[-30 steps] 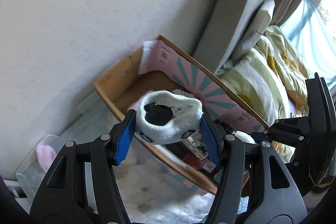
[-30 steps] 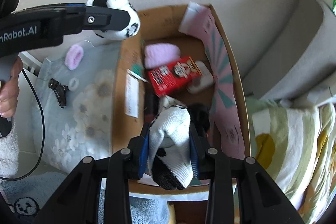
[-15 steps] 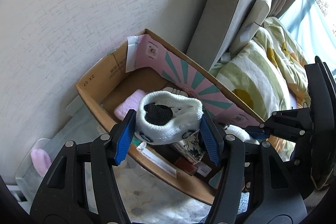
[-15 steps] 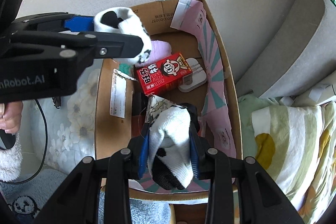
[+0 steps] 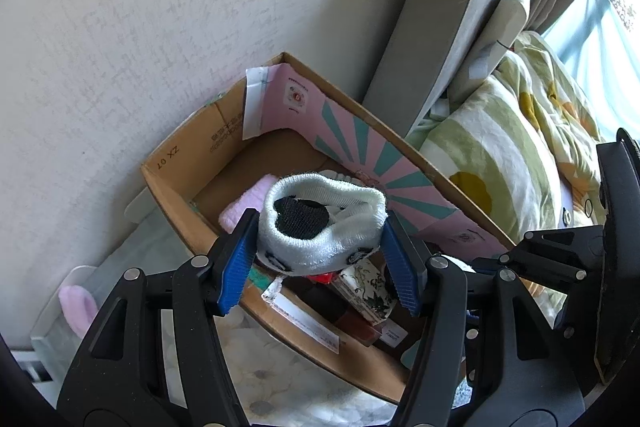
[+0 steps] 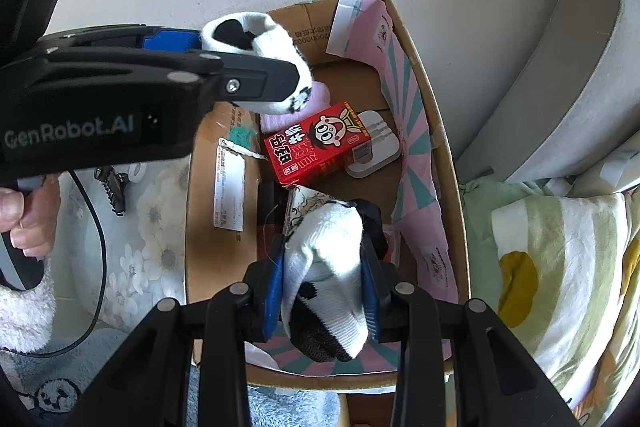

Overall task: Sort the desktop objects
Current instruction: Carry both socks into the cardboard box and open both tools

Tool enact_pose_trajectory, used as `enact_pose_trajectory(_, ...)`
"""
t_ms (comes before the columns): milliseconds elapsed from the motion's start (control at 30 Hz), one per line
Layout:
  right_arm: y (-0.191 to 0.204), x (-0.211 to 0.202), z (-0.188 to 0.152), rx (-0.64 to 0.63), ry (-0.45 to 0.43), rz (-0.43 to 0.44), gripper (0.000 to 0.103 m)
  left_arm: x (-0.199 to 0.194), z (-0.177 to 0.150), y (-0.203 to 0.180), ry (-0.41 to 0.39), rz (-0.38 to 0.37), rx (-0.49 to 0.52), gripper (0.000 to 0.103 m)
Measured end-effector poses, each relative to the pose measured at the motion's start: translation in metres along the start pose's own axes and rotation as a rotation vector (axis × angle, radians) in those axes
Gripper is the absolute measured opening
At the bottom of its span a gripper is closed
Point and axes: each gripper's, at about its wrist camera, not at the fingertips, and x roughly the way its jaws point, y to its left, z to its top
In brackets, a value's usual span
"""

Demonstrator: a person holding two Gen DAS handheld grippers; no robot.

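My left gripper (image 5: pixel 320 251) is shut on a rolled white sock with black patches (image 5: pixel 320 227), hanging over the left part of an open cardboard box (image 5: pixel 168 195). The right wrist view shows that left gripper (image 6: pixel 256 75) and its sock (image 6: pixel 248 35) above the box's far left corner. My right gripper (image 6: pixel 323 267) is shut on a second white and black sock (image 6: pixel 328 247), above the near end of the box (image 6: pixel 444 155). Inside lie a red milk carton (image 6: pixel 316 143), a white charger (image 6: pixel 376 147) and a pink fluffy item (image 5: pixel 248 203).
A black hair clip (image 6: pixel 114 187) lies on the flowered cloth left of the box. A pink fluffy piece (image 5: pixel 78 307) sits in a clear tray by the wall. A bed with a striped quilt (image 6: pixel 560 267) and a grey headboard cushion (image 5: pixel 440 27) stand right of the box.
My left gripper has carried its sock to the right and a little down, from beside the box to over its left part. The right gripper and its sock have stayed put.
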Motion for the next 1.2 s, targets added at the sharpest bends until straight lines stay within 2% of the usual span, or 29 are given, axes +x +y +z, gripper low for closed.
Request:
enact_pose_trajectory(100,-0.001,0.001,0.001,0.006,-0.001,0.009,0.031,0.002,-0.001,0.001,0.003,-0.004,-0.012,0.058)
enact_pose_trajectory(200,-0.003,0.001,0.002,0.015,-0.023,0.012,0.031,0.001,0.001,0.005,-0.014,0.002,-0.039,0.063)
enact_pose_trajectory(233,-0.004,0.000,0.003,0.020,-0.032,0.015,0.032,0.000,0.002,0.008,-0.017,-0.007,-0.060,0.070)
enact_pose_trajectory(267,-0.005,0.000,0.003,0.027,-0.037,0.021,0.033,0.000,0.003,0.013,-0.009,-0.036,-0.096,0.084)
enact_pose_trajectory(300,-0.006,-0.001,0.004,0.032,-0.045,0.029,0.043,0.000,0.004,0.014,-0.005,-0.047,-0.110,0.095)
enact_pose_trajectory(333,-0.005,-0.003,0.005,0.029,-0.055,0.032,0.061,-0.002,0.005,0.018,-0.011,-0.060,-0.132,0.103)
enact_pose_trajectory(367,-0.003,-0.004,0.005,0.023,-0.058,0.029,0.072,-0.005,0.006,0.019,-0.018,-0.066,-0.135,0.103)
enact_pose_trajectory(400,-0.001,-0.005,0.005,0.010,-0.066,0.016,0.092,-0.007,0.007,0.019,-0.024,-0.066,-0.135,0.103)
enact_pose_trajectory(433,0.001,-0.006,0.005,-0.001,-0.076,0.000,0.103,-0.012,0.008,0.020,-0.038,-0.052,-0.133,0.103)
enact_pose_trajectory(533,0.007,-0.011,0.004,-0.035,-0.090,-0.021,0.103,-0.020,0.007,0.026,-0.046,-0.018,-0.135,0.103)
enact_pose_trajectory(667,0.014,-0.022,0.002,-0.068,-0.133,-0.049,0.103,-0.033,0.002,0.041,-0.065,-0.051,-0.168,0.103)
enact_pose_trajectory(800,0.021,-0.031,0.006,-0.092,-0.156,-0.077,0.103,-0.047,-0.006,0.054,-0.088,-0.046,-0.182,0.103)
enact_pose_trajectory(1000,0.037,-0.041,0.013,-0.154,-0.189,-0.136,0.103,-0.072,-0.027,0.079,-0.107,0.013,-0.204,0.103)
enact_pose_trajectory(1200,0.059,-0.057,0.026,-0.186,-0.251,-0.103,0.103,-0.107,-0.061,0.120,-0.172,0.066,-0.267,0.103)
